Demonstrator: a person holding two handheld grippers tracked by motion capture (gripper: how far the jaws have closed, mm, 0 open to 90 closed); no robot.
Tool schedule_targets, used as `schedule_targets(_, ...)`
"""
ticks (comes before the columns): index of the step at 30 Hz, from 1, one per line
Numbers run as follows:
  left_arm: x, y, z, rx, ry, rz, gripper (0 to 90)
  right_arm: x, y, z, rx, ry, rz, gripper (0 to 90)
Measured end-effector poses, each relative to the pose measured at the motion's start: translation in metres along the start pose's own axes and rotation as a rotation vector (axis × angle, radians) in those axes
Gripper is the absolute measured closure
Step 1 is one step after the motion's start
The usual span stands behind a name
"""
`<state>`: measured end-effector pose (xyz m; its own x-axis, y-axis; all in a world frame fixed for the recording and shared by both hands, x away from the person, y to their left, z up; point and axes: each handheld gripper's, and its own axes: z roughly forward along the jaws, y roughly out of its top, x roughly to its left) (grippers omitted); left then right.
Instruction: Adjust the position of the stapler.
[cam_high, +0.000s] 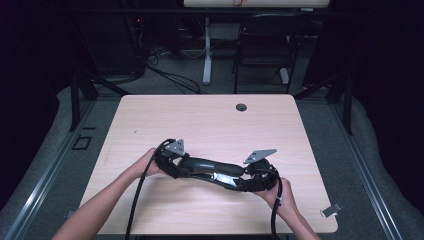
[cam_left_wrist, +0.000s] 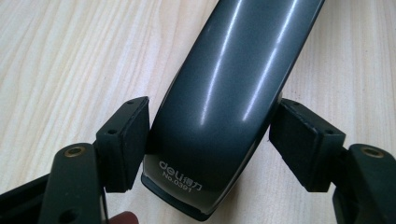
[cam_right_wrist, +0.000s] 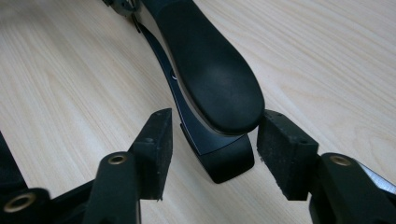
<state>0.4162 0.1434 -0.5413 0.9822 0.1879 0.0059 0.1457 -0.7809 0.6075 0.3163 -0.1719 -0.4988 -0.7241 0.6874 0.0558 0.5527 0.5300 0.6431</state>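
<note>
Here, on the pale wooden table (cam_high: 210, 115), a long dark grey stapler (cam_high: 212, 167) lies lengthwise between the two hands, a little nearer the person's edge than the middle of the top. At the left of the high view, the left hand (cam_high: 147, 162) holds the left gripper (cam_high: 172, 167) against one end of the stapler; in the left gripper view its two black pads (cam_left_wrist: 126, 140) sit on either side of the glossy rounded end that bears white lettering, the left pad pressed to its flank and the right pad touching the other flank, so the jaws are clamped on the stapler (cam_left_wrist: 224, 93). At the right of the high view, the right hand (cam_high: 280, 195) brings the right gripper (cam_high: 250, 180) to the opposite end. In the right gripper view the matte black handle end of the stapler (cam_right_wrist: 210, 79) and the base tip beneath it lie between the pads (cam_right_wrist: 156, 149): the right pad touches the handle's edge, while a strip of table shows between the left pad and the base, so those jaws stand apart around the stapler without a full grip. A small round grommet (cam_high: 241, 107) sits near the table's far edge, and a chair (cam_high: 265, 45) stands on the floor beyond.
</note>
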Motion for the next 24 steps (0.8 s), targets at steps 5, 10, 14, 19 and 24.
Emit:
schedule_targets(5,-0.006,0.000,-0.001,0.013,0.007,0.000,30.8,-0.007,-0.001,-0.002,-0.015,0.016,0.032,55.0)
schedule_targets(10,-0.013,0.006,0.000,0.072,0.045,0.005,31.2,-0.013,0.000,0.001,-0.017,0.059,0.049,53.5)
schedule_targets(14,-0.017,0.007,-0.002,0.087,0.048,-0.020,32.0,-0.018,0.003,0.003,-0.012,0.068,0.043,53.3)
schedule_targets(19,-0.017,0.003,-0.005,0.057,0.032,-0.076,33.2,-0.024,0.006,0.005,-0.007,0.081,0.041,52.4)
schedule_targets(24,-0.025,0.002,-0.006,0.066,0.051,-0.101,34.9,-0.032,0.010,0.008,-0.007,0.099,0.024,51.4)
